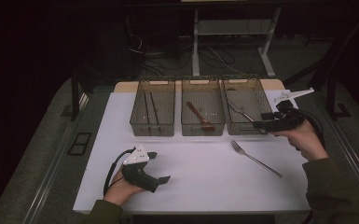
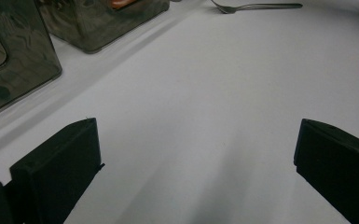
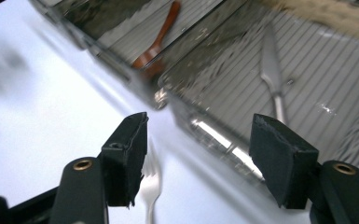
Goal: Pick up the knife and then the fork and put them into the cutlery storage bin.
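3 clear bins point(image 1: 203, 122) across centre, 1 fork point(image 1: 254, 158) lower right, tines upper-left, handle lower-right, diagonal axis, right gripper point(image 1: 261, 124) released, empty, left gripper point(image 1: 161, 166) released, empty.

Steel fork point(image 1: 255, 158) flat on table point(image 1: 191, 182)

fork point(image 1: 255, 160): shiny metal | bins point(image 1: 203, 113): glossy smoky plastic | table point(image 1: 196, 186): matt white

Three bins point(image 1: 203, 112) in a row; before them, one fork point(image 1: 254, 158). Inside: two chopsticks point(image 1: 150, 108), one wooden spoon point(image 1: 200, 116), one knife point(image 1: 239, 112).
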`<state>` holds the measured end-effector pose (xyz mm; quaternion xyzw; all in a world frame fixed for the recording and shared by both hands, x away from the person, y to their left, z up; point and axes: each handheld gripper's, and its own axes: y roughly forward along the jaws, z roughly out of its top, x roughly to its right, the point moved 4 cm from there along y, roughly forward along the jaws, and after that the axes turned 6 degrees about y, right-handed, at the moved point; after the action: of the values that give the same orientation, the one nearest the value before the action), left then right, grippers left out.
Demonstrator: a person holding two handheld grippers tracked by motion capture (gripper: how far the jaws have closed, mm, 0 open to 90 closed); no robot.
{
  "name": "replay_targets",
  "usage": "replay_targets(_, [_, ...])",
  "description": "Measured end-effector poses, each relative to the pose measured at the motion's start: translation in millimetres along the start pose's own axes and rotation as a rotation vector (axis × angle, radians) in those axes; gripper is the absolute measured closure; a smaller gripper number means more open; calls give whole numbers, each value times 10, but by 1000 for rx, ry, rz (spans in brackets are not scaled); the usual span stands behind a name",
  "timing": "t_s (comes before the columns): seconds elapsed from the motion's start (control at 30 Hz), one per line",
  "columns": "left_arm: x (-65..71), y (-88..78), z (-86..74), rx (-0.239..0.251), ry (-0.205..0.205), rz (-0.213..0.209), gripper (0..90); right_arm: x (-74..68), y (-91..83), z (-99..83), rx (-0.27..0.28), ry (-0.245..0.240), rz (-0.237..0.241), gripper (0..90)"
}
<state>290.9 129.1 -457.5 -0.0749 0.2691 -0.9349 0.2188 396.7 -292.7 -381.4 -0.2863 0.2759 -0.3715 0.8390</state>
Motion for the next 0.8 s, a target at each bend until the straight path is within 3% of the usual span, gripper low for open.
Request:
replay_targets(0.17, [-1, -4, -2, -1, 1, 1, 0, -102, -4, -166, -21, -15, 0, 365])
replay_targets(0.43, [-16, -16, -10, 2, 2, 8, 0, -211, 72, -396, -99, -62, -19, 412])
replay_targets(0.8, [-28, -25, -14, 0, 1, 8, 0, -316, 233, -516, -304, -126, -36, 525])
